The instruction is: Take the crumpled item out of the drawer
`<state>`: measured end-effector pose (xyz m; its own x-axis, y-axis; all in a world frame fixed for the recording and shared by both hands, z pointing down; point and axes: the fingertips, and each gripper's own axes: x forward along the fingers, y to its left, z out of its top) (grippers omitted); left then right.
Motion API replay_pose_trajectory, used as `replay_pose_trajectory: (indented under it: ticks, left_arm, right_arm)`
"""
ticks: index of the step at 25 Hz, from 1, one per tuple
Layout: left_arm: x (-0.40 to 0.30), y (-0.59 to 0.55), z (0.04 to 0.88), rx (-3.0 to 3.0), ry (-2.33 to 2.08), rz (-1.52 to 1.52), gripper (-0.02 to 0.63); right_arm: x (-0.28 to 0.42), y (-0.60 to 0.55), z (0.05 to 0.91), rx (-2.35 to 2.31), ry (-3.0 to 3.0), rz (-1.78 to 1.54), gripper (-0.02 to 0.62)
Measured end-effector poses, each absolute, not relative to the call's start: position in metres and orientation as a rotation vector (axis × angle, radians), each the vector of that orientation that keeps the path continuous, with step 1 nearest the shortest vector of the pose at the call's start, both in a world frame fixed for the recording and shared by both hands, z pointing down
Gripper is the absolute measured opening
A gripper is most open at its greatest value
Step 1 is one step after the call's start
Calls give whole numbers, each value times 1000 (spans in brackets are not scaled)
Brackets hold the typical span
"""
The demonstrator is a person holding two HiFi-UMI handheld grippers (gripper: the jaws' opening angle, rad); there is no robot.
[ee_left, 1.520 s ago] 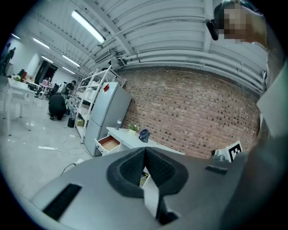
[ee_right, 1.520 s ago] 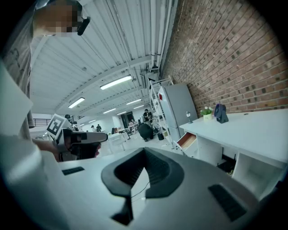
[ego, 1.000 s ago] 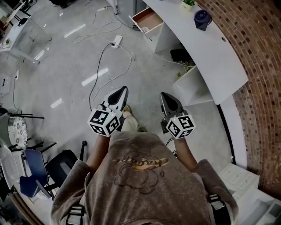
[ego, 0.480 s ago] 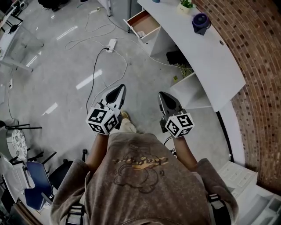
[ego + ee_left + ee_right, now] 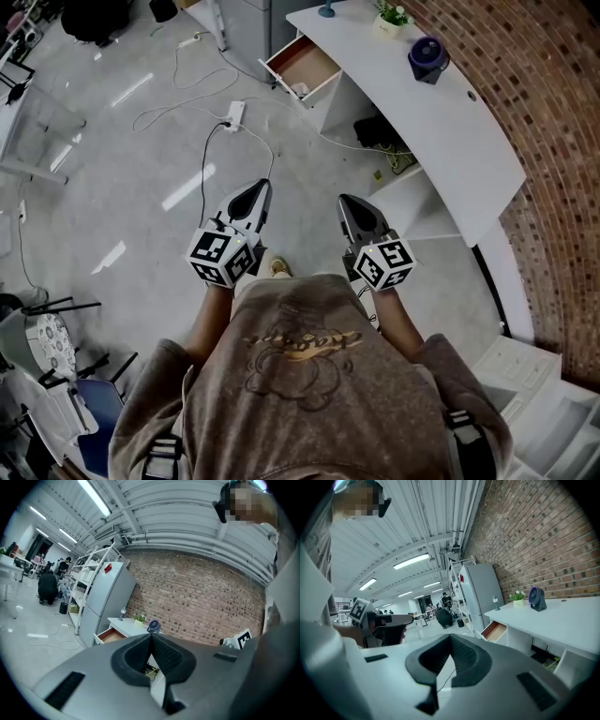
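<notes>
Both empty, pressed together: left gripper (image 5: 264, 186), right gripper (image 5: 344, 201); power strip (image 5: 234, 114) before drawer (image 5: 305, 62).

No legible text anywhere; script print on sweatshirt (image 5: 302, 345) too blurred to read.

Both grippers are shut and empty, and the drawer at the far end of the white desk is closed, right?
Not quite: the head view shows the drawer pulled open. The rest holds: left gripper and right gripper are shut and empty, and the drawer is at the far end of the white desk.
</notes>
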<state>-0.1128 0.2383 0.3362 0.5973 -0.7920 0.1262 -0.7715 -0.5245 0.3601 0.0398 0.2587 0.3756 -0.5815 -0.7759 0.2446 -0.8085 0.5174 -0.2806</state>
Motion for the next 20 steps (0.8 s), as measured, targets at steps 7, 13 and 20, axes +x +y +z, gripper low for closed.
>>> replay_pose_trajectory:
  ticks: [7, 13, 20]
  left_arm:
    - [-128, 215, 336, 2438, -1240, -86, 8]
    - [-129, 196, 340, 2459, -1206, -80, 8]
    - [-127, 162, 347, 2459, -1214, -71, 8]
  right_arm:
    - [26, 239, 378, 1403, -2630, 544, -3]
    - [30, 216, 378, 1446, -2611, 540, -3]
    - [31, 180, 385, 1436, -2625, 546, -3]
